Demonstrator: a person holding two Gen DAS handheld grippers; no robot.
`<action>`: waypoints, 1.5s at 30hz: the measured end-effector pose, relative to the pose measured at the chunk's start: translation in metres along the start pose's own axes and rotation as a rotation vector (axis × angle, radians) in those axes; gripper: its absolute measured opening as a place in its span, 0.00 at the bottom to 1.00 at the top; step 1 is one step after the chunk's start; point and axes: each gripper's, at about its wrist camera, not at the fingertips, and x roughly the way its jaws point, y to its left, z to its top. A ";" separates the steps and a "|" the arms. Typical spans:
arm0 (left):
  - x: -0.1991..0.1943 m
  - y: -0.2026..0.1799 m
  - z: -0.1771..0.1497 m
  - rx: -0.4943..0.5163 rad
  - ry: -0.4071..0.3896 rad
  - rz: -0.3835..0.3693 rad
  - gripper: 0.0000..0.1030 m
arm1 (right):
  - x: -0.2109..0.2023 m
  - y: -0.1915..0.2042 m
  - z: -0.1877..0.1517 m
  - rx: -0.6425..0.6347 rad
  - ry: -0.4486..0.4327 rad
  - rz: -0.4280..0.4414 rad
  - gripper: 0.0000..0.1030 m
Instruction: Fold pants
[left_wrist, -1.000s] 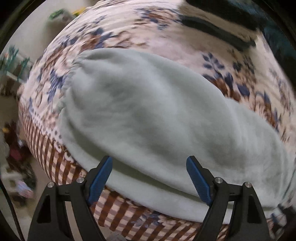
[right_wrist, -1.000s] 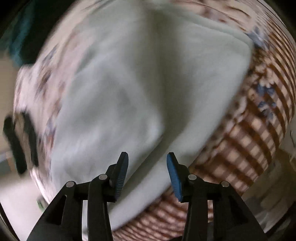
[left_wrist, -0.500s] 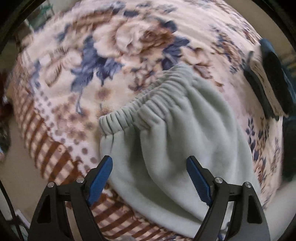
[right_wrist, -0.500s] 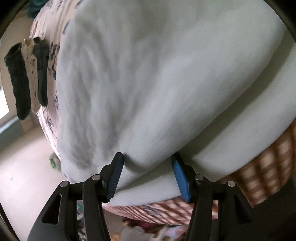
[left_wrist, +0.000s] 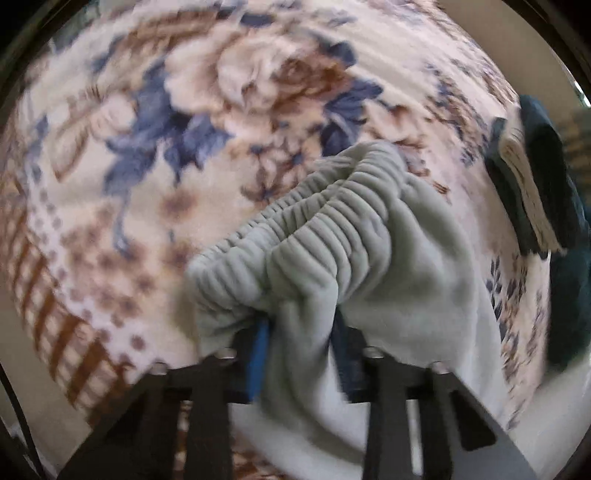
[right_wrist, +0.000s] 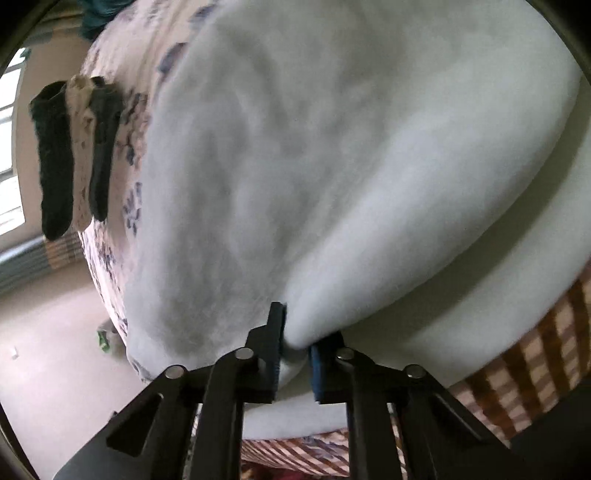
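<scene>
left gripper (left_wrist: 299, 347): clenched on pants (left_wrist: 369, 266) waistband | right gripper (right_wrist: 295, 350): clenched on pants edge | pants: on floral blanket (left_wrist: 147, 147) | socks (right_wrist: 74, 155): at blanket's edge

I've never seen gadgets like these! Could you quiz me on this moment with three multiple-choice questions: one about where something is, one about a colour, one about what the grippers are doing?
1. Where do the pants lie?
A. on a flowered blanket
B. on a bare wooden floor
C. in a basket

2. What colour are the pants?
A. black
B. pale grey-green
C. red

3. What is the left gripper doing?
A. hanging open above the cloth
B. clamped on cloth near the waistband
C. holding a sock

Answers: 1 A, blue and brown flowers surround the pants; 2 B, both views show light cloth; 3 B, cloth bunches between its fingers, as with the right gripper.
</scene>
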 end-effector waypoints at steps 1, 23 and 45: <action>-0.007 -0.001 -0.003 0.025 -0.013 0.010 0.19 | -0.004 0.004 -0.003 -0.021 -0.006 -0.010 0.11; -0.012 0.038 -0.036 0.142 0.023 0.174 0.20 | 0.007 0.004 -0.031 -0.273 0.091 -0.224 0.13; 0.027 -0.292 -0.201 0.820 -0.048 0.212 0.87 | -0.215 -0.060 0.203 -0.208 -0.422 -0.616 0.70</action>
